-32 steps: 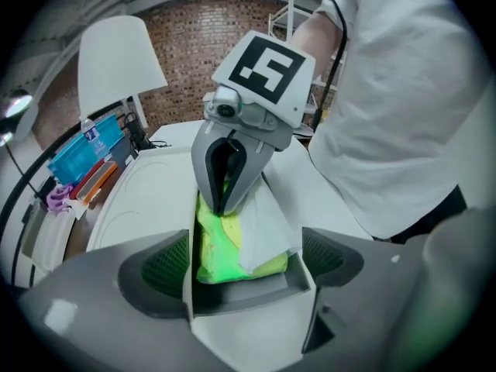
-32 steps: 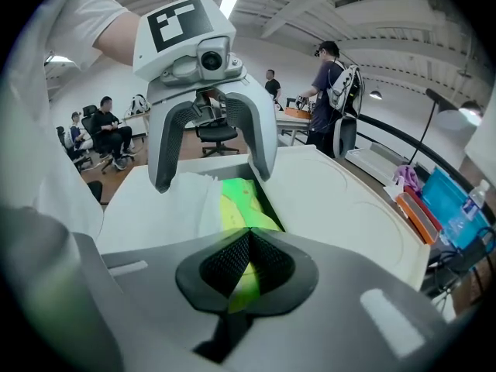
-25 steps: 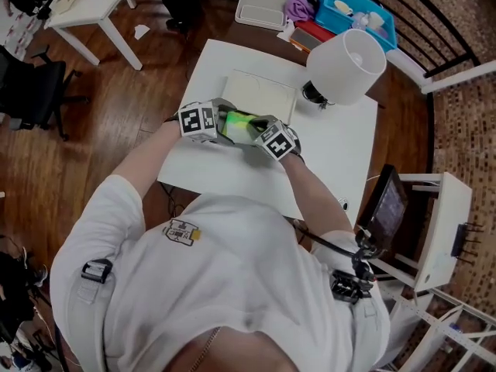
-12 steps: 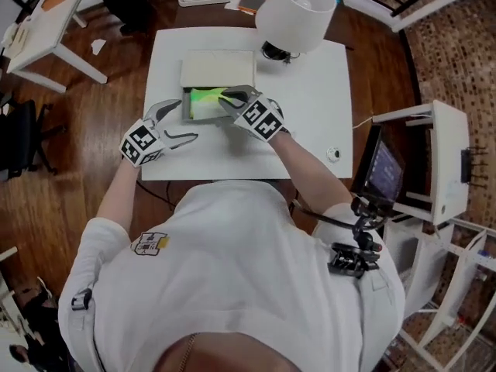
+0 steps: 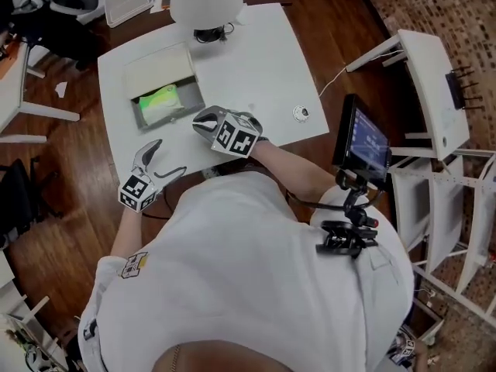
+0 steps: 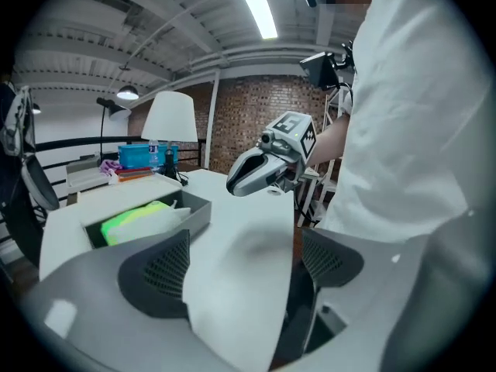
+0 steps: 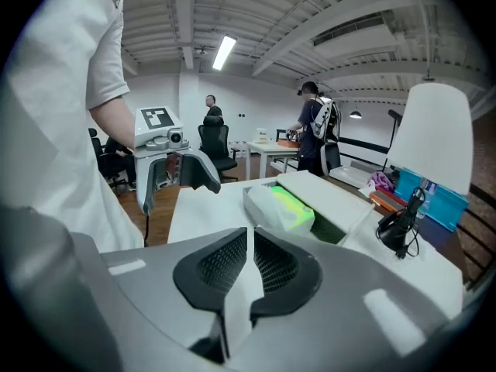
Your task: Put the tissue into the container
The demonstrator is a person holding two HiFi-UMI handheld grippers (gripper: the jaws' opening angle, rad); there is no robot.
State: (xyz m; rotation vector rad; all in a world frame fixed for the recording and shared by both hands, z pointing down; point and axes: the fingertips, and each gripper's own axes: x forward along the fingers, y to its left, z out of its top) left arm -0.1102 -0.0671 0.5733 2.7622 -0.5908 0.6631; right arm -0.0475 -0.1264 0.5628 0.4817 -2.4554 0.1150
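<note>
I've got L gripper w/ jaws wide apart, nothing btwn them, at the table front edge. R gripper jaws nearly together, empty, near the container. Green tissue pack lies inside the container, untouched.

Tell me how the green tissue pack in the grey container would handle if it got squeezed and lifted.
Probably soft: the tissue pack looks rounded and pillowy, so it would likely dent under the fingers. Being tissue, likely light for its size. Lying flat in the container, it shouldn't roll.
</note>
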